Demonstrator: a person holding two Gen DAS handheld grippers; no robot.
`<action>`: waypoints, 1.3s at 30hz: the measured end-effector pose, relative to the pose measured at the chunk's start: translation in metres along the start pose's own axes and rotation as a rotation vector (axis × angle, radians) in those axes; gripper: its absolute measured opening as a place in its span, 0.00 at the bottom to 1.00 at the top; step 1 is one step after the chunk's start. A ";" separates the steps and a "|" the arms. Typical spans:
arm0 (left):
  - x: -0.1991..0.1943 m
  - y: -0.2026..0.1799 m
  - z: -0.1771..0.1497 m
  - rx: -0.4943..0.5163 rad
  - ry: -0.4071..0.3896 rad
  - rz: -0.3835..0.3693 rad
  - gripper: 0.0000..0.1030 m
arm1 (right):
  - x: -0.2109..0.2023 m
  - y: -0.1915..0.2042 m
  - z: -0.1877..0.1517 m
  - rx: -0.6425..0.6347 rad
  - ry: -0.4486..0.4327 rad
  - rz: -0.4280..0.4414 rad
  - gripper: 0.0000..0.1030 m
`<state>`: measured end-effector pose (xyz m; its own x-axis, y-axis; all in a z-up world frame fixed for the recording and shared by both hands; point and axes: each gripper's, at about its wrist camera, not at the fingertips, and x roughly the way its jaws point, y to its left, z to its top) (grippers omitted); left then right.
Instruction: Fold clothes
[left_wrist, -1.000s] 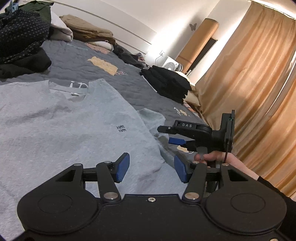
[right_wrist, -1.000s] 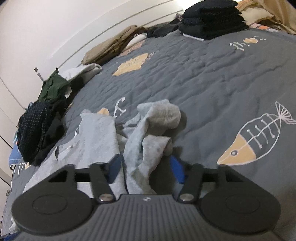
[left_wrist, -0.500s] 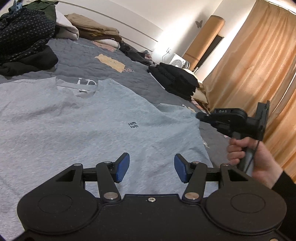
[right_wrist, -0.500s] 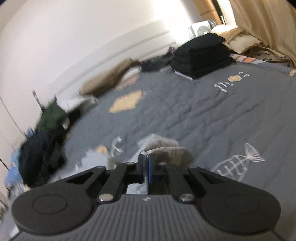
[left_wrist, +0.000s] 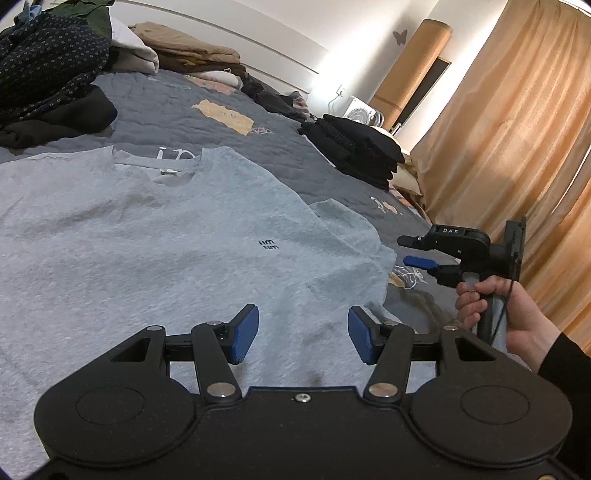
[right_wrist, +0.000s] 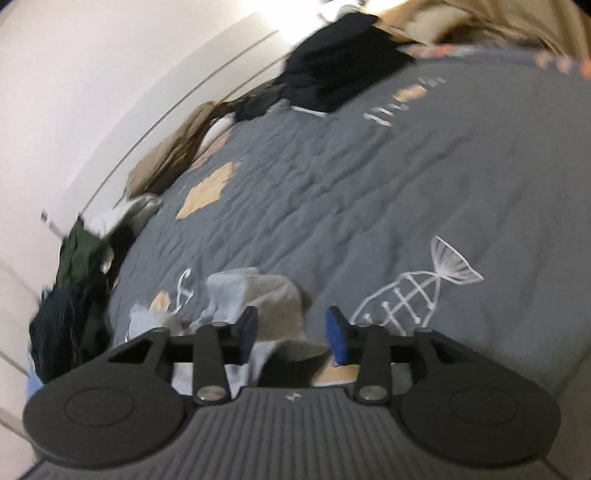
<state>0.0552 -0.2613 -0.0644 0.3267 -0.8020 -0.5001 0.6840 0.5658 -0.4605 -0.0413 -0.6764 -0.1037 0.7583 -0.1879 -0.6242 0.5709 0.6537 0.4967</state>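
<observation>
The T-shirt (left_wrist: 155, 236) is heathered light grey with small dark lettering. The quilt (right_wrist: 369, 192) is dark grey with a white fish-skeleton outline and tan patches. The curtains (left_wrist: 517, 122) are orange-tan. A folded stack (left_wrist: 354, 147) is black. Both grippers' pads (left_wrist: 243, 334) are blue.

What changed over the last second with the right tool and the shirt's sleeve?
The right tool closed on the crumpled sleeve, pulled it outward flat, then opened and let go. The left tool stayed open above the grey T-shirt, which otherwise lay unmoved.
</observation>
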 end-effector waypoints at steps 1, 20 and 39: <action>0.000 -0.001 0.000 0.003 0.000 -0.001 0.52 | 0.003 -0.004 0.000 0.016 -0.003 -0.002 0.40; -0.002 -0.006 -0.002 0.026 0.007 0.001 0.52 | 0.039 0.010 -0.022 0.143 0.172 0.195 0.42; -0.001 -0.006 -0.002 0.031 0.007 0.015 0.52 | -0.022 0.017 0.016 0.118 -0.079 0.138 0.00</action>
<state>0.0492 -0.2632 -0.0622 0.3333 -0.7918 -0.5118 0.6990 0.5718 -0.4295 -0.0434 -0.6729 -0.0723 0.8518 -0.1621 -0.4982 0.4888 0.5880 0.6444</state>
